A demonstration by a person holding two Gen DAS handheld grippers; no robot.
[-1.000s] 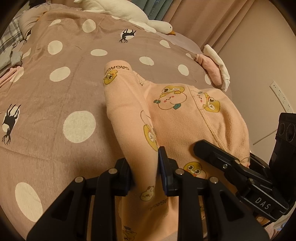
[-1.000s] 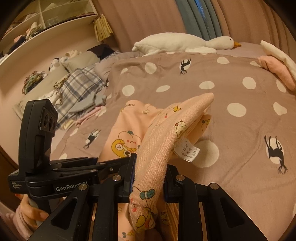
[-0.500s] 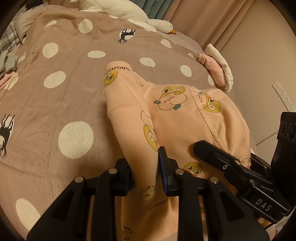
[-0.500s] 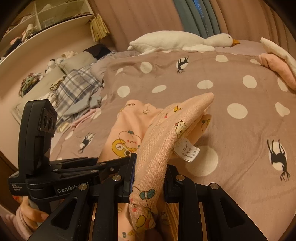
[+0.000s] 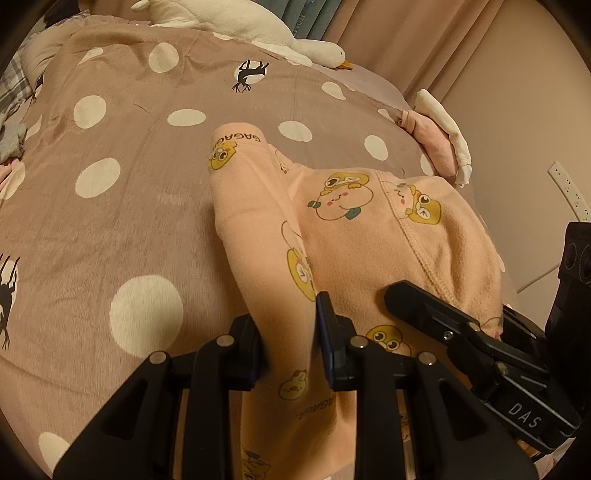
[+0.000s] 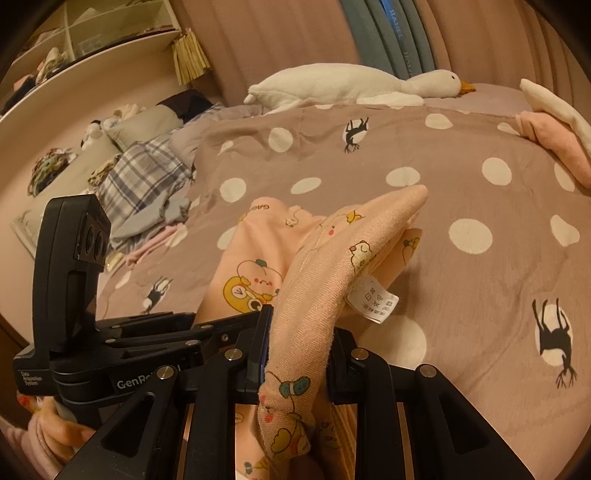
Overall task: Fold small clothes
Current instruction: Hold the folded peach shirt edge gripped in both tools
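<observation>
A small peach garment (image 5: 351,229) with cartoon prints lies partly on the brown dotted bedspread (image 5: 110,221). My left gripper (image 5: 288,332) is shut on a lifted fold of it at its near left side. My right gripper (image 6: 295,343) is shut on a bunched edge of the same garment (image 6: 332,266), which arches up in front of the camera with a white care label (image 6: 373,301) hanging from it. The right gripper's body shows in the left wrist view (image 5: 461,328), close beside the left one. The left gripper's body shows in the right wrist view (image 6: 110,350).
A white goose plush (image 6: 351,83) lies at the far edge of the bed. Folded pink and white clothes (image 5: 439,144) sit at the far right. A plaid cloth pile (image 6: 144,184) lies at the left, with shelves (image 6: 92,33) behind. A wall (image 5: 517,110) is at the right.
Both grippers keep their hold on the garment. The view has shifted a little forward over the bed; the garment's shape looks the same.
</observation>
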